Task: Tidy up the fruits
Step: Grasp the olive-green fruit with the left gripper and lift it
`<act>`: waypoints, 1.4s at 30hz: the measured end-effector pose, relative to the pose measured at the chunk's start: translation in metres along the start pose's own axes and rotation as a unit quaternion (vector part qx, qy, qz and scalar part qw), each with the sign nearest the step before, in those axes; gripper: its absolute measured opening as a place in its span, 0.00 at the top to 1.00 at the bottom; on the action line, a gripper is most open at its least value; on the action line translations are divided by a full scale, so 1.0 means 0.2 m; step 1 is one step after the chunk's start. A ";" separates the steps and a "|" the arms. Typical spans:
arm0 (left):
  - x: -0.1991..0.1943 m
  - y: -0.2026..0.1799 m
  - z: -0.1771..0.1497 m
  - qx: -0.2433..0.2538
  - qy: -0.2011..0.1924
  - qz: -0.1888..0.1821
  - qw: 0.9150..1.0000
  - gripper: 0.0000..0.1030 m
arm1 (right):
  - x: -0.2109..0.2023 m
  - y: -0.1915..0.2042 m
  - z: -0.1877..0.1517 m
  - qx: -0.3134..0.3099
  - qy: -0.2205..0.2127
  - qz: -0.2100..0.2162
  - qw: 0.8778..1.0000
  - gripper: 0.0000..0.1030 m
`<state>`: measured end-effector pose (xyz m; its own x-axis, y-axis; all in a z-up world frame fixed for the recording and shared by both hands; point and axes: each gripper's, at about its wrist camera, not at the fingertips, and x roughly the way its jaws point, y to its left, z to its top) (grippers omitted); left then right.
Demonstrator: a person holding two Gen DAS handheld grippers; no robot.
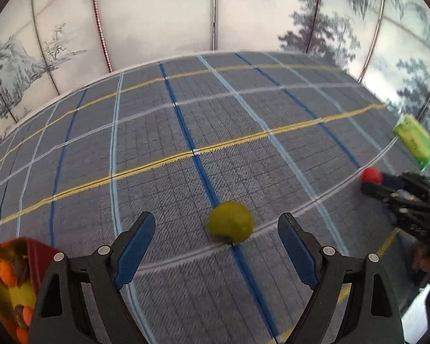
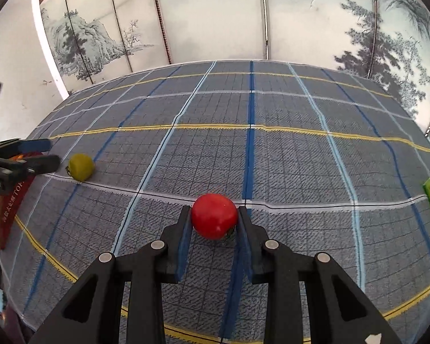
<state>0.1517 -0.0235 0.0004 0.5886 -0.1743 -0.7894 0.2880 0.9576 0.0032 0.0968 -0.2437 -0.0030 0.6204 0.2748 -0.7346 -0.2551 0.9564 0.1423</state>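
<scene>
On a table spread with a grey plaid cloth, the right gripper clamps a red fruit between its blue-padded fingers, both pads pressing the fruit's sides at the very tips. The left gripper stands with its jaws wide apart and nothing held; a yellow-green fruit lies on the cloth between the two fingertips, nearer the right-hand finger and touching neither. Seen from the right wrist, that same yellow-green fruit sits just ahead of the left gripper's tips. A box of orange and brown pieces shows just outside the left gripper's left finger, and a green packet lies beyond the right gripper, well apart from both fruits. A painted folding screen stands behind the table
</scene>
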 end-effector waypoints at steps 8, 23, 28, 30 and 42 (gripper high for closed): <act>0.15 0.02 -0.04 -0.038 0.005 -0.023 0.999 0.66 | 0.01 0.00 0.01 0.001 0.000 0.018 1.000 0.72; -0.43 -0.09 -0.32 -0.068 -0.048 0.037 0.996 0.64 | 0.08 0.00 0.03 0.000 0.024 0.001 1.000 0.71; -0.60 -0.05 -0.42 -0.070 -0.060 0.054 0.994 0.64 | 0.08 0.02 0.03 -0.008 0.025 -0.010 1.000 0.71; -0.65 -0.02 -0.46 -0.069 -0.066 0.064 0.993 0.64 | 0.08 0.04 0.03 -0.013 0.025 -0.017 0.999 0.71; -0.84 0.23 -0.65 -0.109 -0.083 0.113 0.984 0.63 | 0.09 0.08 0.02 -0.036 0.029 -0.043 0.998 0.71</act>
<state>-0.0312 0.0794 0.0531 0.7395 0.0313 -0.6724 -0.0224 0.9995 0.0219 0.1064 -0.2226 -0.0107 0.5995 0.1836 -0.7790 -0.2572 0.9659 0.0297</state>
